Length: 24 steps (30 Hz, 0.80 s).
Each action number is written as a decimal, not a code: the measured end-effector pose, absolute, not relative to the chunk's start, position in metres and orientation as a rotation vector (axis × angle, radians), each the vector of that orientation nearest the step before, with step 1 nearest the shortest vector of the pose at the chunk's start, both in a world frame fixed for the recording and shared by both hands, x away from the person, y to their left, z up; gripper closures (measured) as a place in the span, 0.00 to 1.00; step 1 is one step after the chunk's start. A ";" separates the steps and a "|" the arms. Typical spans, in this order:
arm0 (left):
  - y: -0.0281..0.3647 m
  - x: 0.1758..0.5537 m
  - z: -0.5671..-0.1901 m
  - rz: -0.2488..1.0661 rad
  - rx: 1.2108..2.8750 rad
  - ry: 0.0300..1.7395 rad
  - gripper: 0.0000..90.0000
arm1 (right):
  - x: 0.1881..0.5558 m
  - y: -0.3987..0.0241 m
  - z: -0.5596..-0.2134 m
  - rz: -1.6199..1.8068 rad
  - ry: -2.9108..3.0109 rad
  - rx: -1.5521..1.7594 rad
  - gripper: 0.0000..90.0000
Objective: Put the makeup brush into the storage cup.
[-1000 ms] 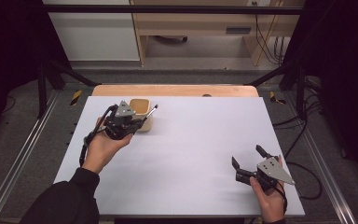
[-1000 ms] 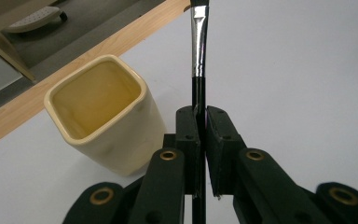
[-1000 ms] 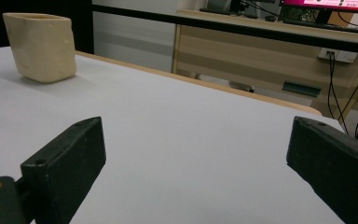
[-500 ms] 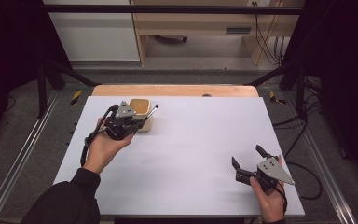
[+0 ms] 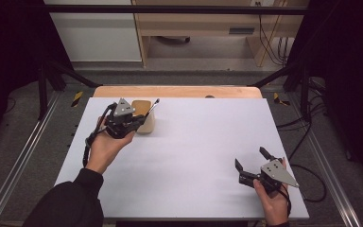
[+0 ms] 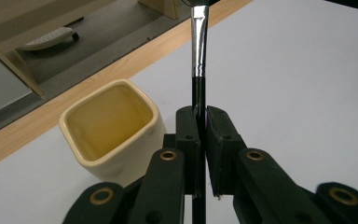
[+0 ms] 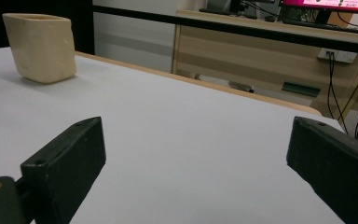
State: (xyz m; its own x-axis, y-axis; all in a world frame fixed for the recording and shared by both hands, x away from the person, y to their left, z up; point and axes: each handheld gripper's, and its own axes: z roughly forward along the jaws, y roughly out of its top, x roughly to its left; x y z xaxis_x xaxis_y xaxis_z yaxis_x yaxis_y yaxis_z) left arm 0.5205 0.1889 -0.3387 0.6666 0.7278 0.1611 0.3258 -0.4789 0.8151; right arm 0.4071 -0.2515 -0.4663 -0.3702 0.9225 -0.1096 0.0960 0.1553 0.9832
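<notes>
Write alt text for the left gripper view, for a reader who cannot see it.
The left tongs are shut on a thin black brush with a silver ferrule, its tip pointing away from the camera. Just to their left, a cream square-mouthed cup stands empty on the white table, near its wooden edge.

text: none legible | labels/brands/numbers: none on cup (image 6: 109, 128), brush (image 6: 198, 51), table (image 5: 194, 142) | monitor (image 7: 331, 4) top right, right gripper view — pink strip with marks, too small to read
</notes>
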 end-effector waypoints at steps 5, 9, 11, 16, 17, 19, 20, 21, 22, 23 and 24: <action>0.190 0.523 -0.334 0.656 2.035 0.828 0.93 | 0.407 -0.251 -0.466 1.311 1.636 0.994 0.05; 0.190 0.525 -0.331 0.665 1.986 0.847 0.93 | 0.407 -0.251 -0.467 1.309 1.638 0.992 0.05; 0.190 0.526 -0.331 0.672 1.969 0.847 0.93 | 0.407 -0.251 -0.467 1.310 1.637 0.992 0.05; 0.192 0.529 -0.333 0.689 1.944 0.855 0.93 | 0.407 -0.251 -0.467 1.312 1.633 0.998 0.05; 0.193 0.529 -0.333 0.687 1.930 0.862 0.93 | 0.407 -0.251 -0.466 1.313 1.632 0.998 0.05; 0.195 0.530 -0.332 0.697 1.912 0.873 0.93 | 0.407 -0.251 -0.467 1.314 1.633 0.995 0.05; 0.196 0.530 -0.331 0.702 1.905 0.879 0.93 | 0.408 -0.251 -0.467 1.313 1.635 0.995 0.05; 0.197 0.530 -0.331 0.703 1.898 0.882 0.93 | 0.408 -0.251 -0.467 1.314 1.635 0.995 0.05; 0.198 0.530 -0.330 0.705 1.892 0.886 0.93 | 0.408 -0.251 -0.467 1.315 1.635 0.996 0.05; 0.198 0.530 -0.330 0.706 1.874 0.892 0.94 | 0.408 -0.251 -0.467 1.316 1.635 0.996 0.05; 0.198 0.530 -0.329 0.713 1.868 0.893 0.93 | 0.408 -0.251 -0.467 1.316 1.636 0.995 0.05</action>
State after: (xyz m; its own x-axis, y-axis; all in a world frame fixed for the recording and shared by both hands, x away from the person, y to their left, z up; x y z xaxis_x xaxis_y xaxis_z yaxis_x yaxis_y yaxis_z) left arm 0.5304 0.1984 -0.3290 0.5697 0.8149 0.1065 0.2844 -0.3171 0.9048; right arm 0.4080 -0.2507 -0.4673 -0.3749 0.9210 -0.1054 0.0946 0.1512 0.9840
